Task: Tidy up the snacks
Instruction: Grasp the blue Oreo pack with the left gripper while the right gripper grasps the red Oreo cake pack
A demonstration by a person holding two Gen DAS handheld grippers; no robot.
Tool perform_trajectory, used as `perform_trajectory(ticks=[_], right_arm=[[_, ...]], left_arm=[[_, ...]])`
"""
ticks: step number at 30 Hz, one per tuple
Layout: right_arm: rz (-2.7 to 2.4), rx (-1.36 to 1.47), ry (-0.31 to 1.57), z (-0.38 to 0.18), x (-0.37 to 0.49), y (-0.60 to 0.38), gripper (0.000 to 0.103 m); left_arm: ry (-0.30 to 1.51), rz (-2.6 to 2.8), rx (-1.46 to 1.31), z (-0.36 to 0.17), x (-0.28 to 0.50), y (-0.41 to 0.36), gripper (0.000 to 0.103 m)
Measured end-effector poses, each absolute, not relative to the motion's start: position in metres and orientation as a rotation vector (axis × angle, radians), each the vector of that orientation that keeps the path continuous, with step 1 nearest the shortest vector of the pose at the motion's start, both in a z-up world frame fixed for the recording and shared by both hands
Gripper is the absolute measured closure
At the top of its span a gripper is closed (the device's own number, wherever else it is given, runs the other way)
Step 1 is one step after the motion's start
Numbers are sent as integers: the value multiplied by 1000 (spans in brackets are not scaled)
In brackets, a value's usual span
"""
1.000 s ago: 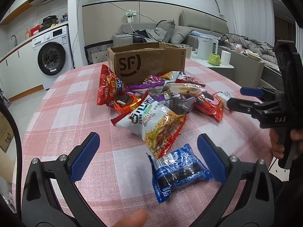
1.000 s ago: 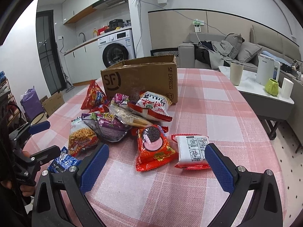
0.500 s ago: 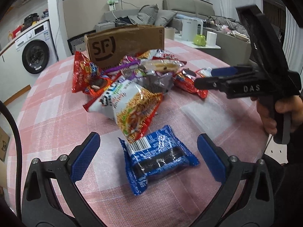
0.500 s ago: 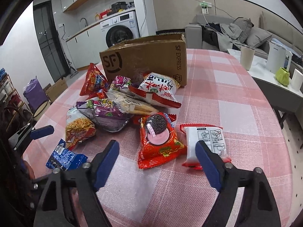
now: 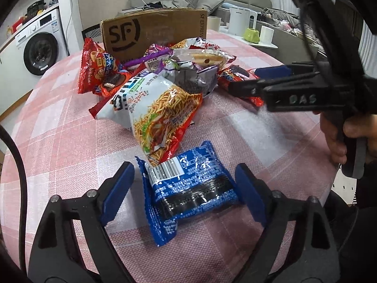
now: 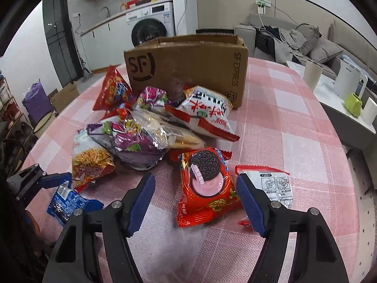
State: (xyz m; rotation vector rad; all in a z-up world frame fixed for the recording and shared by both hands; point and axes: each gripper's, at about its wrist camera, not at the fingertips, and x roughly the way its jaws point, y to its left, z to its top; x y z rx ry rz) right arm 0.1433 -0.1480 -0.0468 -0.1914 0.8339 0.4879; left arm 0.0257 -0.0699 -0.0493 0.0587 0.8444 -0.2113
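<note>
- Pink-and-white checked cloth covers the round table (image 6: pixel 282 122), with a washing machine (image 6: pixel 150 27) and a grey sofa (image 6: pixel 313 47) in the room behind it.
- At the far side of the table stands the open cardboard box (image 6: pixel 188 70), printed with "SF".
- Just in front of the box lies the heap of snacks (image 6: pixel 150 127): red, purple and white bags piled on one another.
- My left gripper (image 5: pixel 185 193) points down at the near edge of the table, its jaws just closing in around the blue cookie packet (image 5: pixel 188 188).
- That blue packet lies flat between my blue pads; the right one looks to be at the wrapper's edge, the left one stands a little apart, so I do not have a grip on it.
- A bag of noodle sticks (image 5: pixel 162 118) overlaps the far end of the blue packet.
- My right gripper (image 6: pixel 195 202) has also just been narrowing, with the red cookie packet (image 6: pixel 207 186) lying between its pads; both pads stand clear of it.
- To the right of that red packet, partly behind my right pad, lies a white packet with red edges (image 6: pixel 275 186).
- In the left view my hand (image 5: pixel 339 136) holds the right gripper's handle at the right edge of the table.
</note>
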Motion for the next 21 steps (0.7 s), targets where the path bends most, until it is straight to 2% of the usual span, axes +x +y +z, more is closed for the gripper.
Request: perform_trajectory(ticks=[6,7,9,13,21], right_arm=[[450,-190,868,-54,146,-143,30],[450,-193,873,-55,145,-141,30],[453,-206,893,-60,145,-135,37],[452,-216,885,-61,142,-128,46],[457,-193,869,-60,138,-133,52]], left_arm=[[821,-243,67,-47,25,-74,45],[824,-251,70,-46,25,-75,46],[824,-251,72,-45,24,-75,52],[821,-251,69,-44,23,-74,55],[817,-256,60,-43,20,-71,57]])
